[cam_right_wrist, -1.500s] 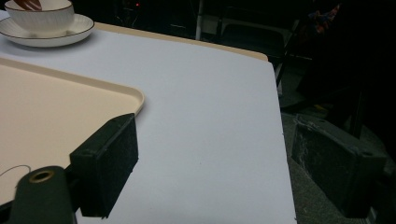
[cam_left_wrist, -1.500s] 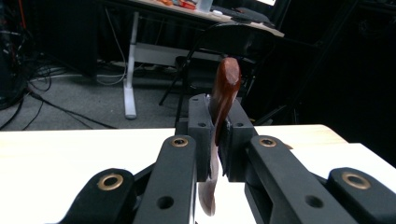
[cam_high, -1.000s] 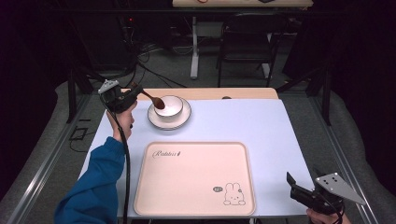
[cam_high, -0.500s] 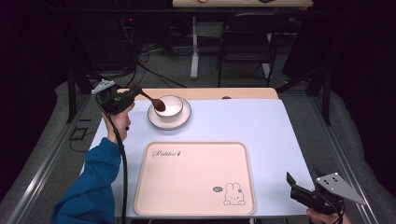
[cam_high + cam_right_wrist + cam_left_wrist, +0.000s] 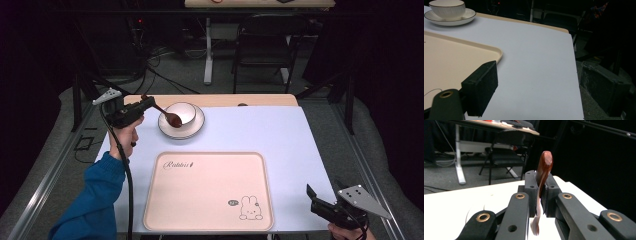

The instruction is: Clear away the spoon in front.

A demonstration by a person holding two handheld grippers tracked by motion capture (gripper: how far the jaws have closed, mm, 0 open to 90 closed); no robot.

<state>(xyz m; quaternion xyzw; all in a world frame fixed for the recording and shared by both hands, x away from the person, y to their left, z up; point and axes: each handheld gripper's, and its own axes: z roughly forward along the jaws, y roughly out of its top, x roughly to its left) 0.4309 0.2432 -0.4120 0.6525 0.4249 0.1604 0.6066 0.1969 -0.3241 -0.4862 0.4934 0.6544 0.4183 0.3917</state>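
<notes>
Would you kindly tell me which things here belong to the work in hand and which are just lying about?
In the work:
- spoon, clamped in left gripper
- bowl
- saucer

Lying about:
- tray
- right gripper, open over the table's corner
- chair behind

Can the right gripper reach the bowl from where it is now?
Probably not without a long stretch. The right gripper sits at the near right corner, while the bowl stands far across the table. Nothing blocks the path over the tray.
</notes>
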